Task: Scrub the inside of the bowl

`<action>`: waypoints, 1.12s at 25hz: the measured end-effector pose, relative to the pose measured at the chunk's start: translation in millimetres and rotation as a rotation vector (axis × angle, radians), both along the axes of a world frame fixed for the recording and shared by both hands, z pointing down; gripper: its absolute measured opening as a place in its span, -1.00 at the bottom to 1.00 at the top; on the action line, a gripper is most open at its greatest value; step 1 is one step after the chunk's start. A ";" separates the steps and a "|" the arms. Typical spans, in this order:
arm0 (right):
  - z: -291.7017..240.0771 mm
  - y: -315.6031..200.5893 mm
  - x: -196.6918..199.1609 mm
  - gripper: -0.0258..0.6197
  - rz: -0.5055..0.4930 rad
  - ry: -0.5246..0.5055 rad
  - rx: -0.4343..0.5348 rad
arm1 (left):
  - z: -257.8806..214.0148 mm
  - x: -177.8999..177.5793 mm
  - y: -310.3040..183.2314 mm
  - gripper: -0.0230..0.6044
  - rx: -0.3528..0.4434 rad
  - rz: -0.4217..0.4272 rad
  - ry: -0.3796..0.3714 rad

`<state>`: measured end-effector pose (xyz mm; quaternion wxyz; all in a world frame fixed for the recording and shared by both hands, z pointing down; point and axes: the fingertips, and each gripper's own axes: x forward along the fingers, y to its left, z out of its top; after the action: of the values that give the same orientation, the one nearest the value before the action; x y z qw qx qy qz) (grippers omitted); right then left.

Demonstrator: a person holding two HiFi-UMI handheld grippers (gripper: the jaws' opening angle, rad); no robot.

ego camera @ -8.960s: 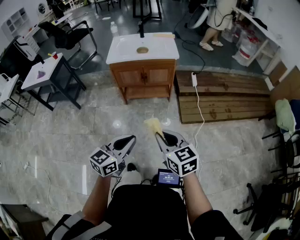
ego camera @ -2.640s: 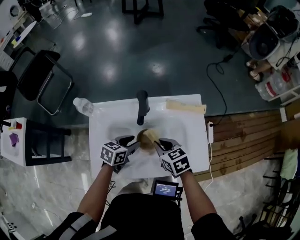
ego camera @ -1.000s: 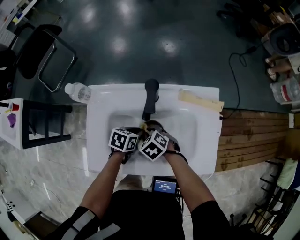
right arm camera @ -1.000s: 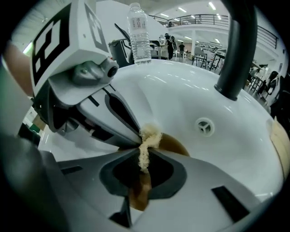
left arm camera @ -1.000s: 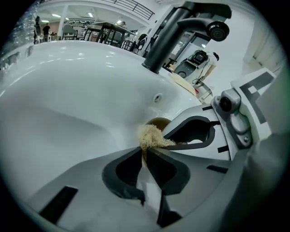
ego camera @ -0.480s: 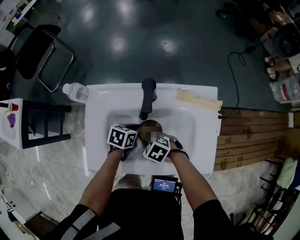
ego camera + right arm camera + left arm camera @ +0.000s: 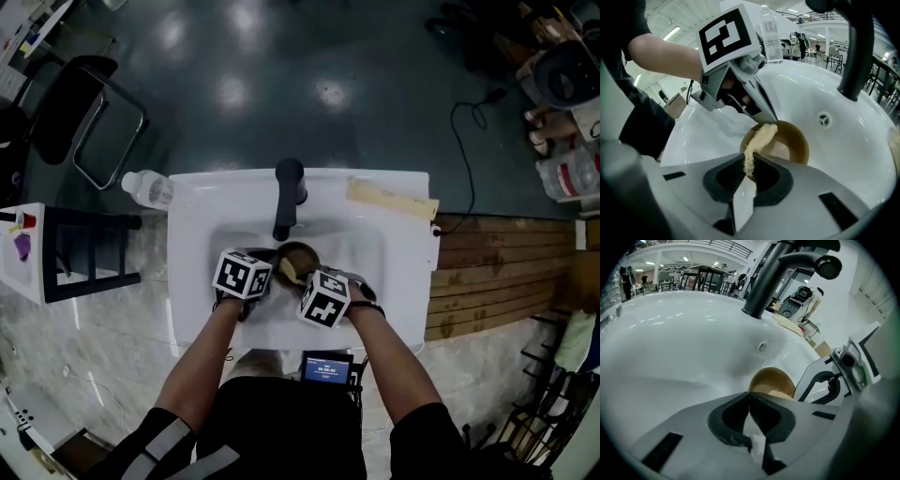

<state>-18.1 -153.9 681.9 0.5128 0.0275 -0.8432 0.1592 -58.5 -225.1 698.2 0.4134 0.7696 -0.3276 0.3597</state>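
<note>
A small brown bowl (image 7: 304, 253) (image 7: 799, 146) (image 7: 771, 379) sits in the white sink's basin (image 7: 352, 253), in front of the black faucet (image 7: 286, 192). My left gripper (image 7: 273, 268) (image 7: 750, 397) has just been closing, and its tips now pinch the bowl's near-left rim. My right gripper (image 7: 300, 275) (image 7: 749, 171) is shut on a yellowish scrub sponge (image 7: 760, 139) (image 7: 291, 273). The sponge's far end reaches into the bowl, right beside the left gripper's fingertips (image 7: 769, 117).
The drain (image 7: 824, 119) lies just behind the bowl, under the faucet's spout (image 7: 855, 56). A clear water bottle (image 7: 145, 187) stands at the sink's back left corner. A beige strip (image 7: 389, 199) lies on the back right rim. A small screen (image 7: 326, 368) hangs at my waist.
My right gripper has shifted a little to the right and rolled, uncovering more of the bowl. The left gripper has stayed at the bowl's left side.
</note>
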 end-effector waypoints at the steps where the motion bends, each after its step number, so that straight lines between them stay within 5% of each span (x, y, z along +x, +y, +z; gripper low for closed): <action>1: -0.5 -2.1 3.8 -0.80 0.007 0.006 0.006 | -0.1 -0.1 0.0 -0.89 -0.001 0.002 0.001; 14: -2.2 -57.9 33.0 -0.80 0.156 0.098 0.166 | -1.7 2.8 2.7 -0.88 0.011 0.049 -0.015; 28: 14.4 -81.8 9.2 -0.80 0.255 0.165 0.263 | -1.3 3.8 3.7 -0.88 -0.003 0.031 -0.007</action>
<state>-8.9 -235.7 696.2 0.5478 0.2135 -0.8016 0.1086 -54.7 -221.4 696.9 0.4079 0.7726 -0.3165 0.3695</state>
